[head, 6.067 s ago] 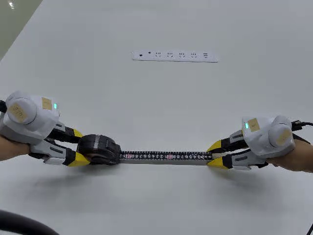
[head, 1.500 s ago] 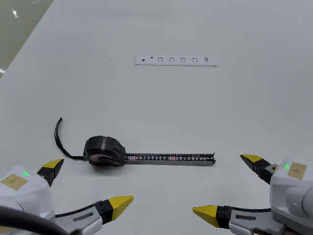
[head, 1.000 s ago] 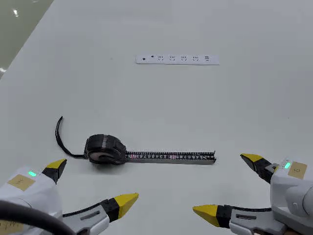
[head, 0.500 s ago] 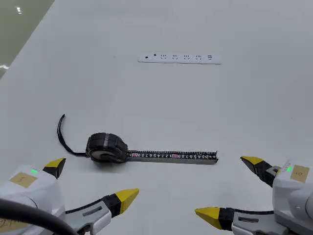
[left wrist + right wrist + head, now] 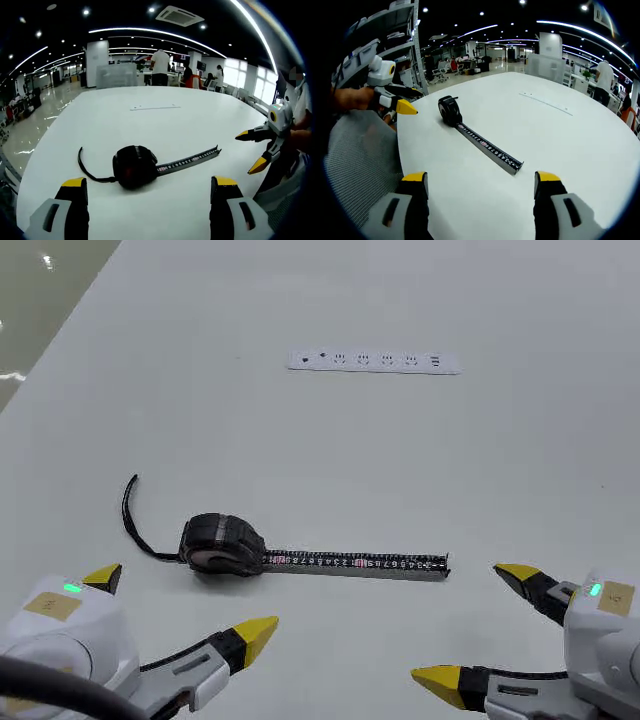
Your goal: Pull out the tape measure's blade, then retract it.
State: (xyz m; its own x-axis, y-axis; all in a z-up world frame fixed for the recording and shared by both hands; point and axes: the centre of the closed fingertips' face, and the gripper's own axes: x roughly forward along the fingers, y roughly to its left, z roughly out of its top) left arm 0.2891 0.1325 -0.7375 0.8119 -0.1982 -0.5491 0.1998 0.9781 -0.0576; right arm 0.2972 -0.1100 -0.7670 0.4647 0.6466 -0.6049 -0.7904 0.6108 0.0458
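The black tape measure (image 5: 222,545) lies on the white table (image 5: 330,460), its blade (image 5: 356,563) drawn out to the right and flat on the surface. A black wrist strap (image 5: 133,517) curls off the case to the left. My left gripper (image 5: 180,602) hovers open in front of the case and touches nothing. My right gripper (image 5: 475,625) is open too, just short of the blade's tip. In the left gripper view the tape measure (image 5: 132,166) sits between the wide-spread jaws of the left gripper (image 5: 150,182). In the right gripper view the blade (image 5: 490,146) ends ahead of the right gripper (image 5: 481,177).
A white power strip (image 5: 374,361) lies flat at the far middle of the table. The table's left edge (image 5: 50,330) borders a glossy green floor. People stand far behind the table in the left gripper view.
Six seconds ago the left gripper held the case and the right gripper held the blade's tip. Both have let go and drawn back toward me, open. The blade stays out.
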